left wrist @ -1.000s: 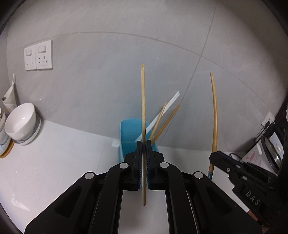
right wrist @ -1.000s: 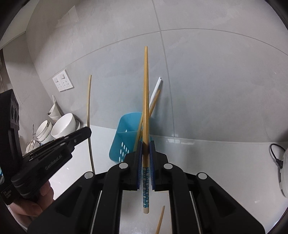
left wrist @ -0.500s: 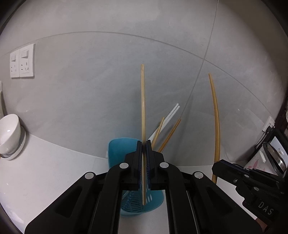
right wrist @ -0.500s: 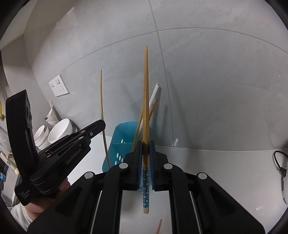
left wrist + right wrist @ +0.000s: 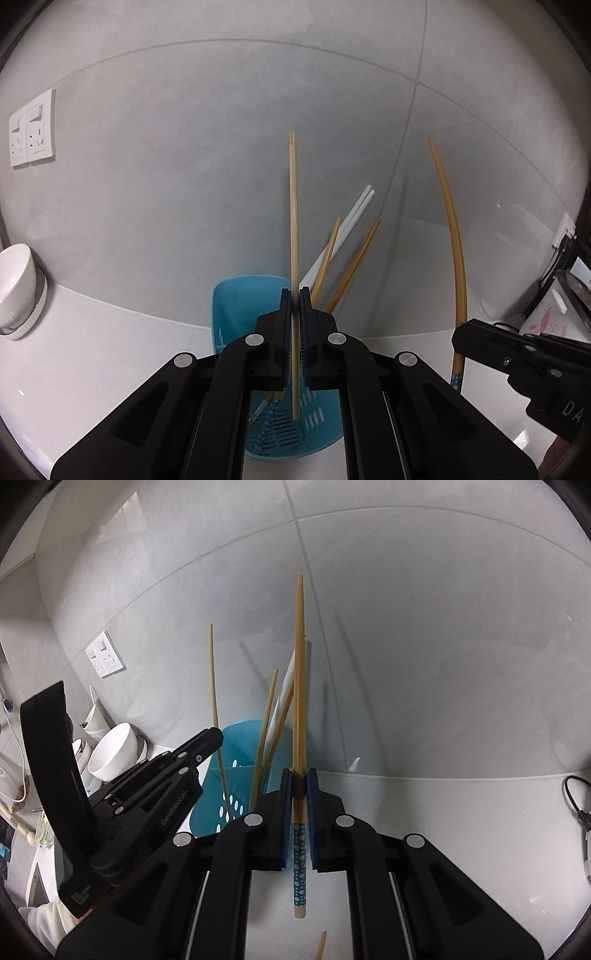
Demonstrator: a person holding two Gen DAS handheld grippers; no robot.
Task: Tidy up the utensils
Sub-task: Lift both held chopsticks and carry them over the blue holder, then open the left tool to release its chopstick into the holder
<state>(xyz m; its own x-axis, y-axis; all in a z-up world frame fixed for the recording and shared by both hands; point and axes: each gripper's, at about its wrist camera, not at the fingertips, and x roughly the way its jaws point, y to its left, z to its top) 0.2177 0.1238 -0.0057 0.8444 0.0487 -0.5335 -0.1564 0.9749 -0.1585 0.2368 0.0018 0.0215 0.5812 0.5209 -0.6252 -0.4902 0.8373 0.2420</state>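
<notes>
Above the blue holder point(image 5: 236, 302), the left gripper point(image 5: 294, 295) clamped a plain chopstick point(image 5: 293, 206); the right gripper point(image 5: 299, 775) clamped a dotted chopstick point(image 5: 299, 701).

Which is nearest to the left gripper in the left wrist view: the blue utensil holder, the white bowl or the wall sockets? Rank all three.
From the left gripper:
1. Blue utensil holder, directly ahead and below the fingertips.
2. White bowl, on the counter at the far left edge.
3. Wall sockets, up on the tiled wall at upper left, behind the bowl.
</notes>
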